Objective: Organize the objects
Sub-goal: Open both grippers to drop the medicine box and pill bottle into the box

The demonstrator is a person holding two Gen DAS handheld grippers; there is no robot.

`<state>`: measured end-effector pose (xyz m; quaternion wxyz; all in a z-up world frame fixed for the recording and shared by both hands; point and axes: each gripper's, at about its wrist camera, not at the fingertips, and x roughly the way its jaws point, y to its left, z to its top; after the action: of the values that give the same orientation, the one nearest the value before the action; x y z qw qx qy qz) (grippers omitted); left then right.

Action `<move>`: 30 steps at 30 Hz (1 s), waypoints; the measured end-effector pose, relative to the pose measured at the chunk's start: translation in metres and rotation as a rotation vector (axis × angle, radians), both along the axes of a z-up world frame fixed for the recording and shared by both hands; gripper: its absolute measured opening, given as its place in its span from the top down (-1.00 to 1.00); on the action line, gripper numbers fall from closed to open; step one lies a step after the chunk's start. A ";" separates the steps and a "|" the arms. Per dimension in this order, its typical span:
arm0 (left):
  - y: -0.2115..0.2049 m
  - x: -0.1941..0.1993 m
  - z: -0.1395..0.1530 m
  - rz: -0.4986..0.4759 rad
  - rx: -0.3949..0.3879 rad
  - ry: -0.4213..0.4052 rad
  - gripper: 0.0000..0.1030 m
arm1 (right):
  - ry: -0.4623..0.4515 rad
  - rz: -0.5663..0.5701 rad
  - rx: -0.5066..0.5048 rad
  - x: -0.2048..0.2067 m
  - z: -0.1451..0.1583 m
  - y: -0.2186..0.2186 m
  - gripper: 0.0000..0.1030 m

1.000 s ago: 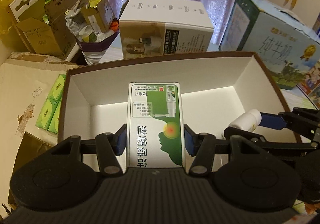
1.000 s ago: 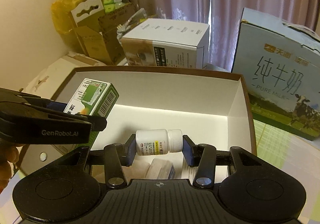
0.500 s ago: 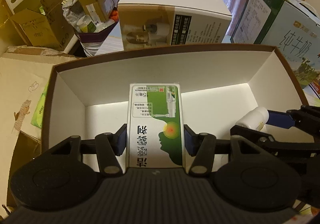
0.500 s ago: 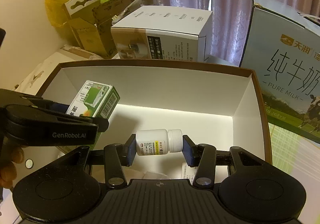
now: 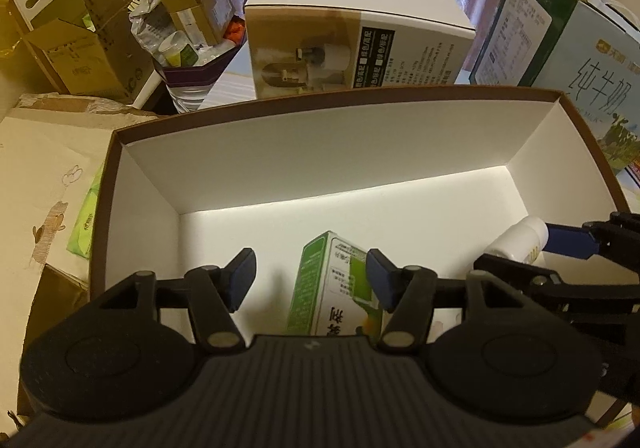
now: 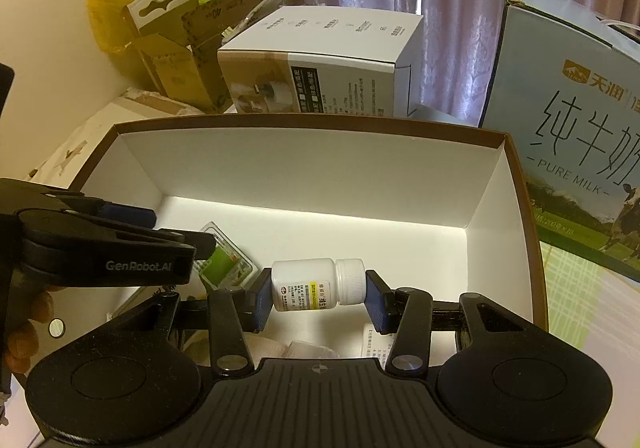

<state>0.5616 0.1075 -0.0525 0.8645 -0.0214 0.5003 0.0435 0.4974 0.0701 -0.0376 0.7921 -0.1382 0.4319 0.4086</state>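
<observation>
A brown-rimmed storage box (image 5: 320, 152) with white walls fills both views. My left gripper (image 5: 310, 268) hangs inside it and its jaws are opening. A green and white medicine carton (image 5: 336, 288) lies tilted on the floor of the storage box between the jaws, close by the right pad and clear of the left one. In the right wrist view the carton (image 6: 224, 260) shows behind the left gripper (image 6: 160, 236). My right gripper (image 6: 316, 288) is shut on a white pill bottle (image 6: 308, 284), held sideways by base and cap above the storage box (image 6: 320, 168).
A white appliance carton (image 5: 352, 44) and a blue milk carton (image 5: 580, 48) stand behind the storage box. Open cardboard boxes (image 5: 80, 48) and a stuffed purple bin (image 5: 192, 76) crowd the back left. A paper leaflet (image 6: 376, 340) lies at the storage box's near end.
The left jaws have spread and the green carton has slipped from between the pads, now tilted lower in the box. The right gripper still holds the bottle; both sank slightly.
</observation>
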 end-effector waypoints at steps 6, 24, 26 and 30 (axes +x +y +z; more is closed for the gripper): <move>0.000 -0.005 0.001 -0.010 0.012 -0.003 -0.13 | -0.002 -0.024 0.036 0.002 0.004 0.001 0.11; 0.000 -0.051 0.031 -0.019 -0.005 -0.081 -0.38 | -0.001 -0.105 0.152 -0.028 0.034 -0.065 -0.32; 0.001 -0.059 0.040 -0.018 -0.016 -0.097 -0.41 | 0.002 -0.124 0.172 -0.033 0.039 -0.074 -0.32; 0.000 -0.076 0.055 -0.024 -0.020 -0.122 -0.42 | -0.005 -0.152 0.199 -0.044 0.049 -0.089 -0.32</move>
<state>0.4860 0.1076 0.0030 0.8937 -0.0267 0.4472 0.0266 0.4537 -0.0186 0.0118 0.8316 -0.0267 0.3967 0.3878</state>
